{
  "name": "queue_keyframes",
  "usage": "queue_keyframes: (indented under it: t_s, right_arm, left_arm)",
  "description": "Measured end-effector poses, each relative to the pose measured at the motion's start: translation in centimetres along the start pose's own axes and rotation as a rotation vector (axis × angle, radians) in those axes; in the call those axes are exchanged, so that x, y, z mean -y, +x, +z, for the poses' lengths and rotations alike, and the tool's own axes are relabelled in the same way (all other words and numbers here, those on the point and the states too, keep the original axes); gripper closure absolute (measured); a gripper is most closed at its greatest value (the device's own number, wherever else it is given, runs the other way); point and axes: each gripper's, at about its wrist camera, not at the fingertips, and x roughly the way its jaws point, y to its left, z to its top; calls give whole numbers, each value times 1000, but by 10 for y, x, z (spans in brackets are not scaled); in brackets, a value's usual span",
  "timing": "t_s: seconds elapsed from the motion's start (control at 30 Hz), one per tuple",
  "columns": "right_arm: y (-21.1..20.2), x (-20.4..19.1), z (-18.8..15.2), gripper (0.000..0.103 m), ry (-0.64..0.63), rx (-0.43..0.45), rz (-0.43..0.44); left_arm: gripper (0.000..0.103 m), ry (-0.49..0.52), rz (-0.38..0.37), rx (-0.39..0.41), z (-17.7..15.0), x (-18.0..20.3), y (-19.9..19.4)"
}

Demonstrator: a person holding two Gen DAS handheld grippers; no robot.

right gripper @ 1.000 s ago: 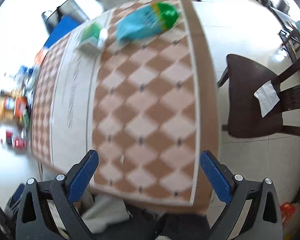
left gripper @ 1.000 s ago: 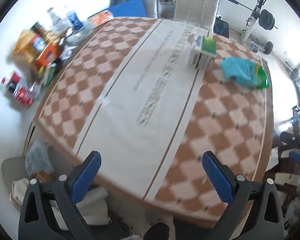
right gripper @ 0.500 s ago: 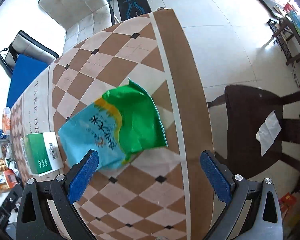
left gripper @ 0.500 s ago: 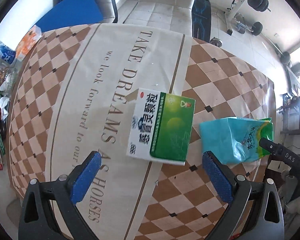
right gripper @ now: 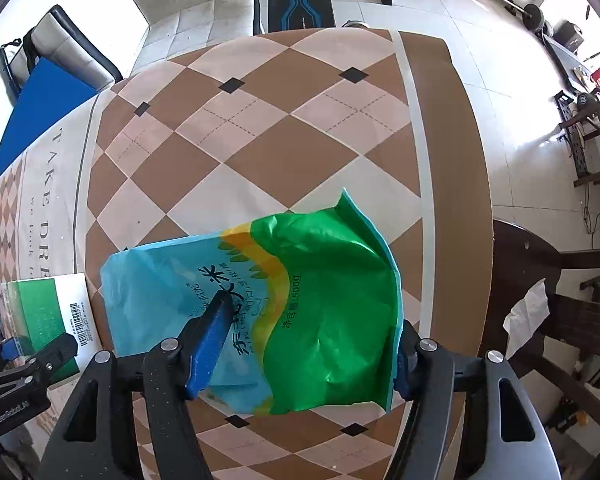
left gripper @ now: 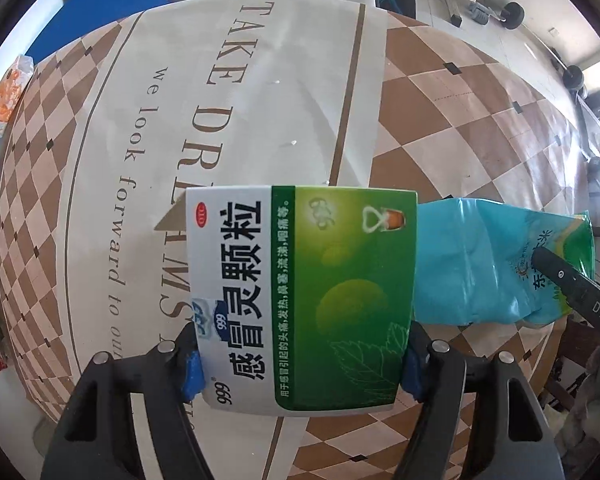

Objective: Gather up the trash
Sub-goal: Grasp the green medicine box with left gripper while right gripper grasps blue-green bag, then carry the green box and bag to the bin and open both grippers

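A green and white medicine box (left gripper: 300, 292) lies on the checked tablecloth (left gripper: 260, 100). My left gripper (left gripper: 302, 360) points down over it, jaws closing, blue pads against the box's two sides. Right beside the box lies a crumpled blue and green rice bag (right gripper: 332, 300). My right gripper (right gripper: 312, 316) is closing on the bag: its left finger presses into the blue part, its right pad sits at the green edge. The bag (left gripper: 480, 264) also shows in the left wrist view, and the box (right gripper: 44, 312) in the right wrist view.
The table's edge (right gripper: 472, 200) runs just right of the bag. A dark wooden chair (right gripper: 520, 256) with a white tissue (right gripper: 528, 312) stands beyond it. Snack packets (left gripper: 8, 92) lie at the far left edge. White chairs (right gripper: 180, 0) and gym gear stand past the far end.
Both grippers swept across the table and came down over the box and the bag. Their jaws went from wide apart to narrowed around these items, and the bag's green end has bunched up.
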Motion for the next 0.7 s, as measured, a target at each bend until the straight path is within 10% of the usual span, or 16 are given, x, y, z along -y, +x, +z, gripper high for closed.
queue_keyframes:
  t_s: [0.7]
  right_arm:
    - [-39,33,-40,62,94,66,151]
  left_arm:
    - [32,-64,63,132,-78,-41,-52]
